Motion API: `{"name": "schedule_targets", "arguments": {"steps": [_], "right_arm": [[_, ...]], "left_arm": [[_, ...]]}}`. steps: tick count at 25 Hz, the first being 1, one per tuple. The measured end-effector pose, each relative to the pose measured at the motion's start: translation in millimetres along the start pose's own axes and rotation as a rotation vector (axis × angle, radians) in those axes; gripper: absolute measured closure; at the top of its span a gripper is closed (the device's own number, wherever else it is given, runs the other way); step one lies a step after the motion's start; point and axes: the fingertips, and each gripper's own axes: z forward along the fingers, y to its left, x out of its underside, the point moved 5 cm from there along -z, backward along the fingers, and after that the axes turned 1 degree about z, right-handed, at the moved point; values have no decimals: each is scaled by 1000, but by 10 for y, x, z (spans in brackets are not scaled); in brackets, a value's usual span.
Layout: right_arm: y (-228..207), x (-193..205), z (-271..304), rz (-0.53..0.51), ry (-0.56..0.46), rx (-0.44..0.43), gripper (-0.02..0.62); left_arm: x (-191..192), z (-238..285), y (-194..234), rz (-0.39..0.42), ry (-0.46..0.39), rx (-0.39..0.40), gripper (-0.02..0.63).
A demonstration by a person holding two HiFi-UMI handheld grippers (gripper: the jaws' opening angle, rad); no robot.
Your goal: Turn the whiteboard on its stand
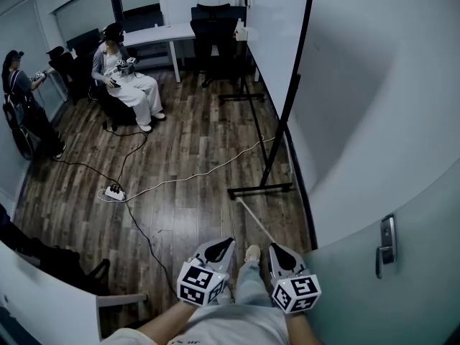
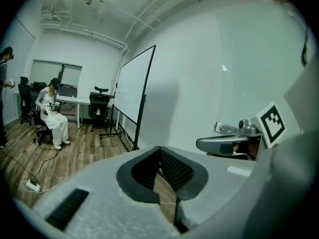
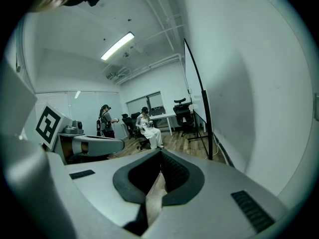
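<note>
The whiteboard (image 1: pixel 275 31) stands on a black frame with floor feet (image 1: pixel 260 188) close along the right wall, ahead of me and out of reach. In the left gripper view the whiteboard (image 2: pixel 130 86) shows its white face; in the right gripper view the whiteboard (image 3: pixel 193 81) is seen nearly edge-on. My left gripper (image 1: pixel 221 246) and right gripper (image 1: pixel 278 251) are held side by side low in front of me, pointing toward the stand. The left gripper (image 2: pixel 160 149) has its tips together with nothing between them. The right gripper (image 3: pixel 160 154) is shut and empty too.
A person in white (image 1: pixel 128 83) sits on a chair at the back left, and another person (image 1: pixel 20 99) stands at the far left. A power strip (image 1: pixel 113 192) and cables lie on the wood floor. A desk (image 1: pixel 159 34) and office chairs (image 1: pixel 215 20) stand behind. A door handle (image 1: pixel 387 244) is at my right.
</note>
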Motion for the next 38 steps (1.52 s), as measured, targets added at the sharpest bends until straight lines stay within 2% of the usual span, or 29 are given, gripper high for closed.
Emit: {"name": "schedule_targets", "arguments": {"steps": [8,18,26,38], "right_arm": [[-357,-280,608,-14,-7,-19,593],[-1138,-985,1412,-53,-61,-37,594],[-1702,-1445,1807,-83,-88,-23,593],[-2028,-1568,2201,-86,-64,-61,594]], "left_arm": [[-278,537,358,-4,-20,-25,595],[-840,1561,776,3,-39,-47,595],[-1180,2137,955,3,-59,-83,595],[-1369,2568,1126,-11,-75,-121,595]]}}
